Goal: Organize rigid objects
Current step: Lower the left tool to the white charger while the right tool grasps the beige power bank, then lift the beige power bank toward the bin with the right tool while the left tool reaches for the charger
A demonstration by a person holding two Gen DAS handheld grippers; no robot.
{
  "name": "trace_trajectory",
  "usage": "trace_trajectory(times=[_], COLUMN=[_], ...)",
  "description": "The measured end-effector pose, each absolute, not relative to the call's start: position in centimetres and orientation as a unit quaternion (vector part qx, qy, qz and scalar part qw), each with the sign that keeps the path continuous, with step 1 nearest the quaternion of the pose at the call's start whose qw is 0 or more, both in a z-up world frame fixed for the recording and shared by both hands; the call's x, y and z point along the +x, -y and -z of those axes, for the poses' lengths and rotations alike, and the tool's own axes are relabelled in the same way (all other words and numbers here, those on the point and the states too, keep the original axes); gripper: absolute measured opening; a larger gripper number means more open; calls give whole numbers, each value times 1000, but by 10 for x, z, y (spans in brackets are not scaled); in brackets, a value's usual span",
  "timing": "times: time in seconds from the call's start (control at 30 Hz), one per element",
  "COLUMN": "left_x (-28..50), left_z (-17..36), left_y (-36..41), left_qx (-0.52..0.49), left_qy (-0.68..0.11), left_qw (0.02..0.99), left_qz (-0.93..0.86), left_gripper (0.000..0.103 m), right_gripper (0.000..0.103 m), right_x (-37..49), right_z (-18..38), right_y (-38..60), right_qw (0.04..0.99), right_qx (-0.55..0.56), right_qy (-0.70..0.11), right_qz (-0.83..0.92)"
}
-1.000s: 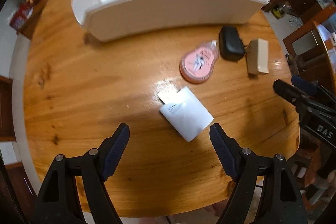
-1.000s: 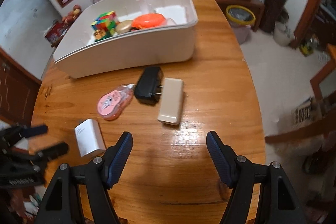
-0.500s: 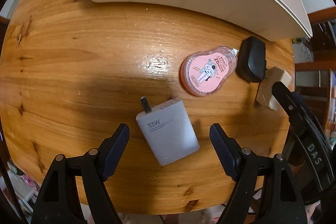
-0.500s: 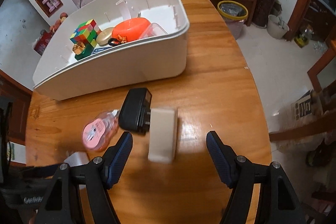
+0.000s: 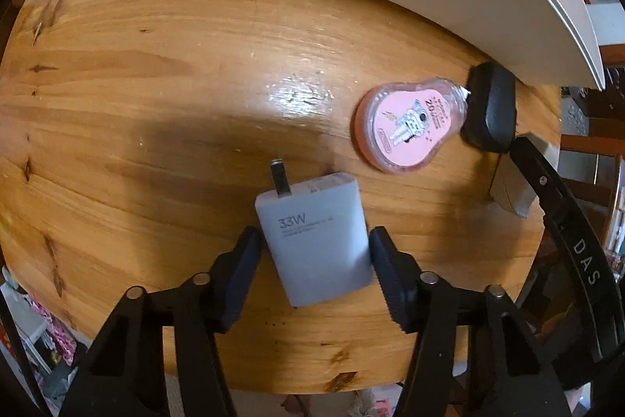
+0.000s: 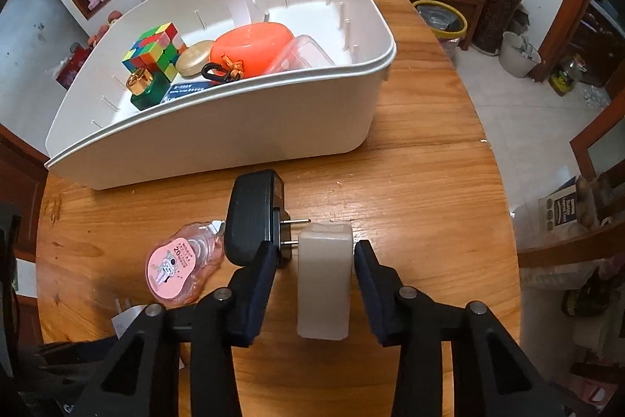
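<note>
Both fingers closing: left round white charger, right round beige block

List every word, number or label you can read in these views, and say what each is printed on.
"33W": on the white charger; the finer lines beneath are too small to read.
"20": on the pink tape dispenser; the rest of its label is blurred.
"DAS": on the black strap at the right edge.
Blue card in the white bin: print unreadable.
</note>
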State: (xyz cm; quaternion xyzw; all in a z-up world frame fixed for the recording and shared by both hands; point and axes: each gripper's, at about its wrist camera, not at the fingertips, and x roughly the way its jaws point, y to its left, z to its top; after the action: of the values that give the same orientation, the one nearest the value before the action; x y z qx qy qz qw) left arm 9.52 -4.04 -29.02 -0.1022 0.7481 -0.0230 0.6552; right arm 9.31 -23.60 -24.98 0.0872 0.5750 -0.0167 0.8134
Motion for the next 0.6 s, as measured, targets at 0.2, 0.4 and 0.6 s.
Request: trace_trajectory(times=[0.2,0.4,0.6], left_x=[93,89,86], left_z=[290,291,290], left_y=[41,40,49], left_qx=[-100,-92,-77], left_qy=[-745,-741,-736], left_qw=[658,664,670], left_qz=[34,42,54], left_gripper=[57,56,56], right_gripper=[42,36,29], right_x=[89,83,84], right_z=[256,262,267], right_y=[245,247,246], right_qw=[805,808,814], right_qx=[121,119,116], right_qy=[-581,-578,-570], right_qz=[9,-1,-1])
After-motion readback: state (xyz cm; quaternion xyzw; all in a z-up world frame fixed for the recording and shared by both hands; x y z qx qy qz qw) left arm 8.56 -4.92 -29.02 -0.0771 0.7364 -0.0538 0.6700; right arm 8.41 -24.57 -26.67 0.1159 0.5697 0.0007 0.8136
